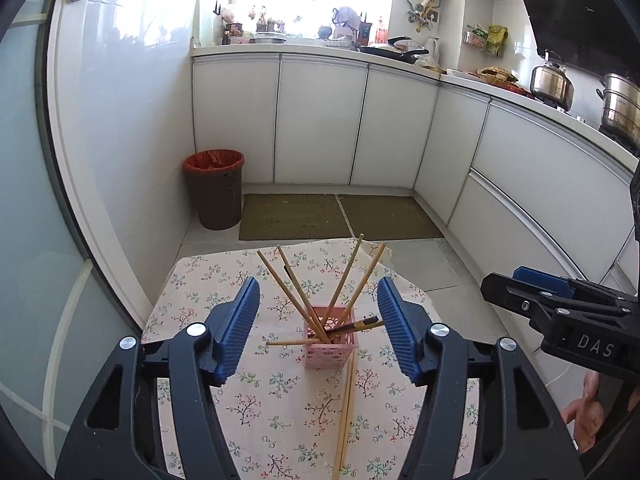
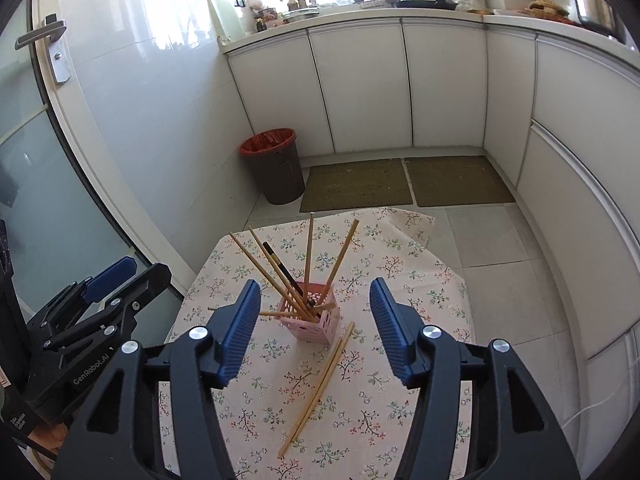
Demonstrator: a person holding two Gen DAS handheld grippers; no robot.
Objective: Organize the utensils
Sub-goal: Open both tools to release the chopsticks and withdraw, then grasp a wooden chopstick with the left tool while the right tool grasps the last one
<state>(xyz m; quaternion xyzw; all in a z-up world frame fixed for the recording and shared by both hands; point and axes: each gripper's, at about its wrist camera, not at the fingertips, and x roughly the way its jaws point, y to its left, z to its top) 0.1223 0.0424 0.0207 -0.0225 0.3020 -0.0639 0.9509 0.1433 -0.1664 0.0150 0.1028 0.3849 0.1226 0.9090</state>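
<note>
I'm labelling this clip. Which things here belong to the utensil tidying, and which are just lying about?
Job:
pink holder
chopsticks in holder
loose chopsticks on the floral tablecloth
left gripper, open
right gripper, open

Lying about:
trash bin
floor mats
kettle

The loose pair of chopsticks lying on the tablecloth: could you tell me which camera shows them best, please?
The right wrist view. There the loose pair of chopsticks lies diagonally in front of the pink holder, fully visible, both ends included. In the left wrist view the pair runs almost straight toward the camera, foreshortened, and its near end leaves the bottom of the frame.
</note>
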